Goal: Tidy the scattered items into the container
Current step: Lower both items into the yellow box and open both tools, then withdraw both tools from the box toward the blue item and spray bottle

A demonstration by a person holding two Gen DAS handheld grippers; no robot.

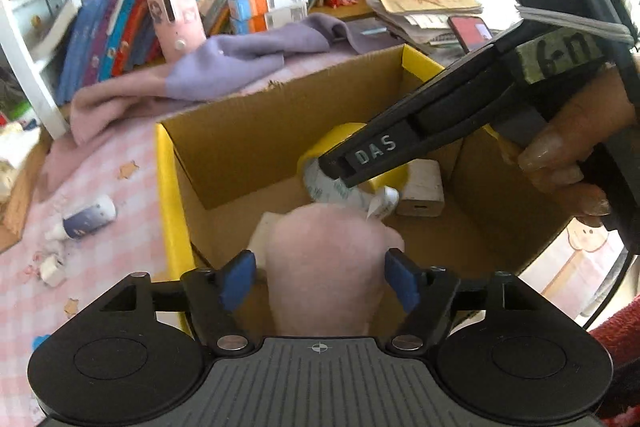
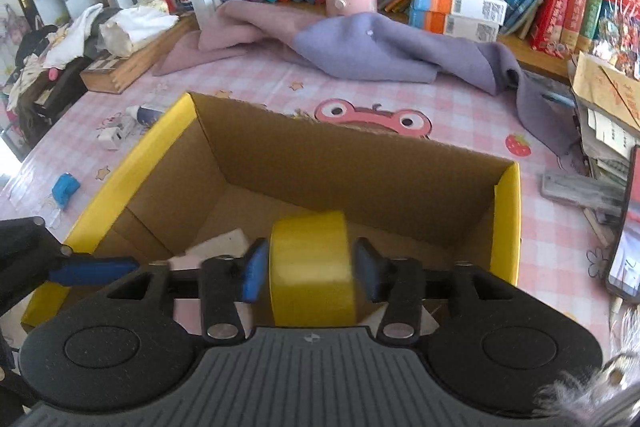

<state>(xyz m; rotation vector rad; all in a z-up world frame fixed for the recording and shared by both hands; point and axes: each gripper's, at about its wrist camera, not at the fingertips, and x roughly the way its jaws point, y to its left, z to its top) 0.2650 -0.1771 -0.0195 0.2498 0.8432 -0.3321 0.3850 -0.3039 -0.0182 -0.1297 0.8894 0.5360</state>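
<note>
Both my tongs hang over the open cardboard box (image 2: 360,163) on the pink-checked bench (image 2: 460,107), mid-drop. The left tongs (image 1: 318,277) stand parted around a soft pink item (image 1: 328,267), blue pads clear of its sides, so I judge it released inside the box. The right tongs (image 2: 308,271) are slightly spread either side of a yellow tape roll (image 2: 312,263), narrow gaps showing at both pads; it looks let go, above the box floor beside a white block (image 1: 422,189). Left outside the box: a small bottle (image 1: 86,219), a white plug (image 1: 52,269) and a blue object (image 2: 66,189). Next I should lift both tongs clear and reach for those.
</note>
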